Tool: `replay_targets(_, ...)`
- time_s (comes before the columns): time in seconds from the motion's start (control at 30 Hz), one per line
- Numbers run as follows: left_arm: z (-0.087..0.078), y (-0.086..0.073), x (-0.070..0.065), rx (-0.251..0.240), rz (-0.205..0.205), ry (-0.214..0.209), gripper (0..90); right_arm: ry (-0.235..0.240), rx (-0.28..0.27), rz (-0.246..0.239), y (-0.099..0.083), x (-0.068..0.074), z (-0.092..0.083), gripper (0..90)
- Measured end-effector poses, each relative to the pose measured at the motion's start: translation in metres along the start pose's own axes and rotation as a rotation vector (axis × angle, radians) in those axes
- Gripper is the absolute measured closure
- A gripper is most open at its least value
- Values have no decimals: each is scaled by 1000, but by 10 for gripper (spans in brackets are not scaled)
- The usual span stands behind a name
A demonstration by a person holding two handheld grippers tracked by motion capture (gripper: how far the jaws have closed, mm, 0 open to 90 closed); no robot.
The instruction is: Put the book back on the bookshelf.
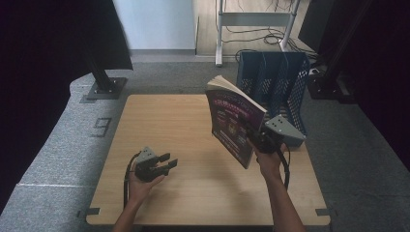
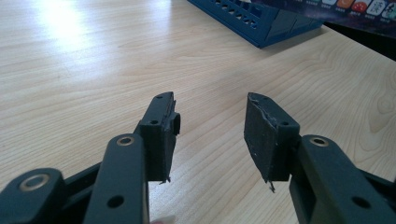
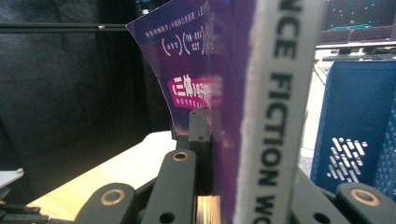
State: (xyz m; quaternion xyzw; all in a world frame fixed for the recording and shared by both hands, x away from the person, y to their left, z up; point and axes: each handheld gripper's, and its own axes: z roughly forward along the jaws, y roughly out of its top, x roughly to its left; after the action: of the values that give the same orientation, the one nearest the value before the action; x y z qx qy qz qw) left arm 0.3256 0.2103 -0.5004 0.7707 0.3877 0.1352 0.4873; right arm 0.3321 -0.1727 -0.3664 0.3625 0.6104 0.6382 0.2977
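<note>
A purple paperback book (image 1: 231, 121) hangs tilted above the right half of the wooden table (image 1: 183, 145), its pages turned up and back. My right gripper (image 1: 258, 140) is shut on its lower spine edge. In the right gripper view the book (image 3: 233, 93) stands between the two black jaws, its pale spine printed with large letters. My left gripper (image 1: 164, 163) rests low over the front left of the table, open with nothing between its fingers (image 2: 163, 126); bare wood shows in the gap of the left gripper (image 2: 210, 135).
A blue mesh file rack (image 1: 275, 82) with several slots stands at the table's back right corner, just behind the book; its base (image 2: 261, 23) shows far ahead of the left gripper. Black stands and dark curtains flank the table on grey carpet.
</note>
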Motion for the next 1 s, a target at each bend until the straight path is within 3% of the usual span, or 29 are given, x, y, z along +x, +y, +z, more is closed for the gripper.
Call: replay_targets(1.0,0,0,-1,5,11,-7,532,-73,-31,1,22,-18,-5,818)
